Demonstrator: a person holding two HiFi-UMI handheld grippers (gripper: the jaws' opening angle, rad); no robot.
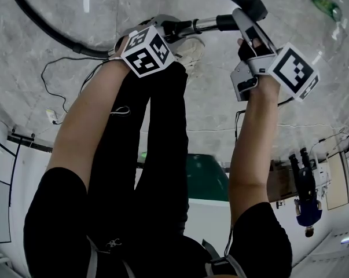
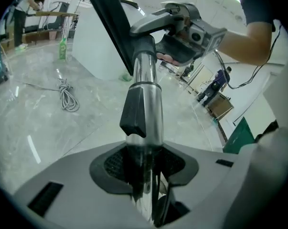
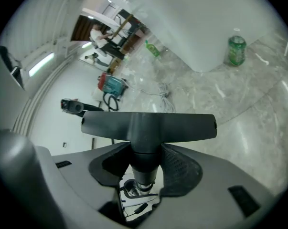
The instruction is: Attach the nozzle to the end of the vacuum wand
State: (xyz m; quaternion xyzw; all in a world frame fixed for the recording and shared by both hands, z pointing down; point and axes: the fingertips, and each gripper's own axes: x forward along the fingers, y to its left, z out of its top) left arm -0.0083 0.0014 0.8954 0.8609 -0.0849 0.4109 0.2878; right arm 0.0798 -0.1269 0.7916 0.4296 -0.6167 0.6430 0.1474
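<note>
Floor: glossy grey marbled stone (image 1: 209,103), wide open ahead of both grippers and to either side.
Wall: white (image 3: 196,27), its foot edging the floor well beyond the work.
Arms: two bare forearms reach forward and down, side by side but apart.
Hose: black (image 1: 41,22), curving over the floor towards the left side.
Vacuum wand: chrome tube (image 2: 146,89) with a black collar, spanning from one gripper to the other.
Nozzle: dark T-shaped head (image 3: 148,127), its neck in line with the wand's end and meeting it; whether it is seated, I cannot tell.
Left gripper (image 2: 144,161): clenched on the vacuum wand.
Right gripper (image 3: 144,161): grasping the nozzle's neck.
Bottle: green (image 3: 237,50), upright at the wall's foot, well apart.
Cable: coiled (image 2: 67,97) on the floor.
</note>
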